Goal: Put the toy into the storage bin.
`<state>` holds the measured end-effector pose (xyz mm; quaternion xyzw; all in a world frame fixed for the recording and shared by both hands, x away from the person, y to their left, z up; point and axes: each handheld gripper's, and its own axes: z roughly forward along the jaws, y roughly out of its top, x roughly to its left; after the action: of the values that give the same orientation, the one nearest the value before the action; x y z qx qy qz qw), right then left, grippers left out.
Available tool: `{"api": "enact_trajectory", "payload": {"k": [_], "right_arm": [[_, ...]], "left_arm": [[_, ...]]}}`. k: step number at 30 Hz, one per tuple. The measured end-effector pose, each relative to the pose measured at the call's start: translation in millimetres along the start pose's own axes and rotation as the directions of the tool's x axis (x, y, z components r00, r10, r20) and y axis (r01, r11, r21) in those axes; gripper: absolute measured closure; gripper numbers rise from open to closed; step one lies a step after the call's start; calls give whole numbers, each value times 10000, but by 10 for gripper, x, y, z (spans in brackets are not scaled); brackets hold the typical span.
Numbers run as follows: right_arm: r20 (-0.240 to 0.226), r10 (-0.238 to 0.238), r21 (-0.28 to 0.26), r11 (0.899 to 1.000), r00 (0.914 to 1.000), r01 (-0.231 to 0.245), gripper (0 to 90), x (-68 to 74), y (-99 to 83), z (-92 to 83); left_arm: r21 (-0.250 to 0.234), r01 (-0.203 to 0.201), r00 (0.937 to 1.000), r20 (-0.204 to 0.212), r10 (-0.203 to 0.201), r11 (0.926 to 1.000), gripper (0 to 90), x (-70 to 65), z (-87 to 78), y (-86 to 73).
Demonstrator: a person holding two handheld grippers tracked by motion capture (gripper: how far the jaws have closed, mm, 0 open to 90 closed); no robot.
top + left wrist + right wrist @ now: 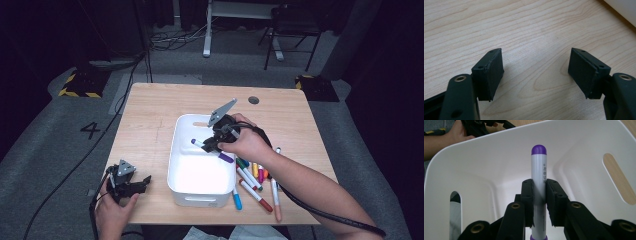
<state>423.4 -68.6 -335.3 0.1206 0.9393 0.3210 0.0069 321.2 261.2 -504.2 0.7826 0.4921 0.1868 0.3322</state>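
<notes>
A white "4" (90,130) was painted on the grey floor (50,150), at about nine o'clock from the table (150,110). Small print ran along the marker (538,177), too fine to read.

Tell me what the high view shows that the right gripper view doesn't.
High view alone: the whole wooden table, the loose markers lying beside the bin, and the right tongs seen from outside, over the bin.

Right gripper view alone: the jaws pressed against the barrel of the purple marker, the fine print on it, and the slot handles in the bin's walls.

Both: the white bin, the purple marker and the left hand with its tongs.
</notes>
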Motion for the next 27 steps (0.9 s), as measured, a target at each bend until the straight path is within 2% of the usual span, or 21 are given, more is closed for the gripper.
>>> {"api": "enact_trajectory", "payload": {"k": [7,10,12,14,15,16,17,18,19,22,27], "right_arm": [[-207,-88,371,9993,9997,96,769,-9,-60,135],[-329,-206,525,9984,9992,224,769,-18,-88,208],[-307,-454,573,9972,9985,471,769,-31,-101,260],[-509,-547,723,9957,9972,584,768,-32,-112,315],[-667,-525,993,9933,9964,590,768,-28,-121,347],[-861,-331,1337,9900,9957,445,767,-11,-134,381],[-1248,493,2149,9764,9910,-216,767,40,-152,401],[-1642,479,2243,9745,9853,-100,795,44,-176,444],[-1720,493,2190,9757,9839,-106,756,58,-192,465],[-1553,400,2110,9775,9871,-65,692,74,-211,472],[-1467,578,1657,9856,9875,-331,675,37,-224,369]], "left_arm": [[1,-7,10000,-4,7,10000,287,0,0,0],[-6,-9,10000,-6,9,10000,287,-1,0,0],[-3,-13,10000,-3,13,10000,287,0,0,0],[-3,-12,10000,-4,12,10000,287,-1,0,0],[-3,-13,10000,-6,13,10000,288,-1,0,0],[-6,-15,10000,-6,15,10000,288,-1,0,0],[5,-29,10000,-5,29,10000,287,0,-1,0],[0,-28,10000,-7,28,10000,288,-1,0,0],[5,-33,10000,1,33,10000,288,-1,0,1],[34,-59,10000,-2,59,10000,286,-5,0,3],[41,-69,10000,-2,69,10000,286,-4,0,4]]}}
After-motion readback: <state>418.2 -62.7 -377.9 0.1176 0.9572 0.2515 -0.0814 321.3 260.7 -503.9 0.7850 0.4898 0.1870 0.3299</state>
